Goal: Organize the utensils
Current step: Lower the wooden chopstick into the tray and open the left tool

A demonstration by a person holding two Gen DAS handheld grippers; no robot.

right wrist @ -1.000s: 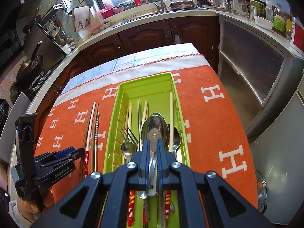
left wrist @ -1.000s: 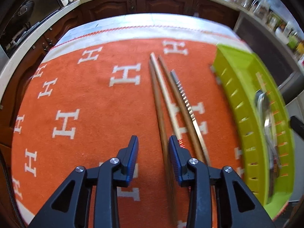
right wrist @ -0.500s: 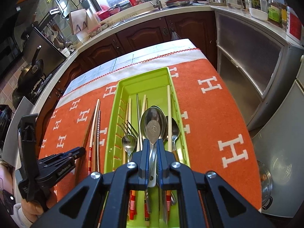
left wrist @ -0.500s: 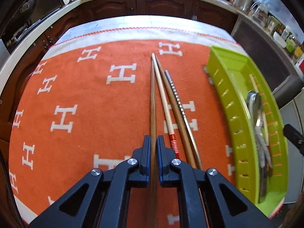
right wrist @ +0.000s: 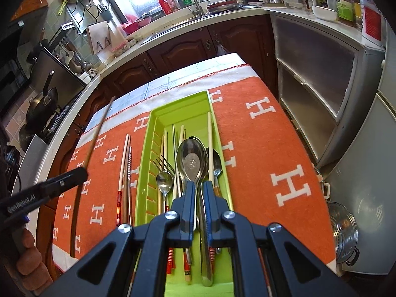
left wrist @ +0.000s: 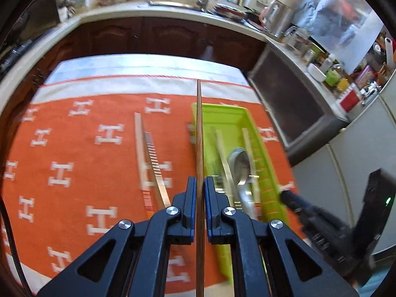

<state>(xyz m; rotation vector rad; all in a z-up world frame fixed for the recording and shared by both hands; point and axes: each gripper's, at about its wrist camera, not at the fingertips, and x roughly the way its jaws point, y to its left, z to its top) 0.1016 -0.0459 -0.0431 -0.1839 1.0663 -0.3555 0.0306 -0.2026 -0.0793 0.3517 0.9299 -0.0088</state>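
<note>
My left gripper (left wrist: pixel 200 185) is shut on a long brown wooden chopstick (left wrist: pixel 199 128) and holds it lifted above the orange cloth, its tip over the green tray's left wall (left wrist: pixel 195 113). The right wrist view shows that chopstick (right wrist: pixel 96 133) raised at the left. Two more chopsticks, one pale (right wrist: pixel 123 163) and one metal (right wrist: pixel 129 173), lie on the cloth left of the tray (right wrist: pixel 146 163). My right gripper (right wrist: pixel 200 190) is shut on a large steel spoon (right wrist: pixel 191 160) over the tray, which holds chopsticks, a fork and spoons.
The orange cloth with white H marks (right wrist: pixel 267 148) covers the table. Dark cabinets and a counter with a sink (right wrist: pixel 188 14) run behind. A steel pot lid (right wrist: pixel 344 232) sits on the floor at the right, by a grey cabinet (right wrist: pixel 321 86).
My left gripper closed on the brown chopstick, lifted it off the cloth and swung right toward the tray. My right gripper kept its hold on the spoon over the tray.
</note>
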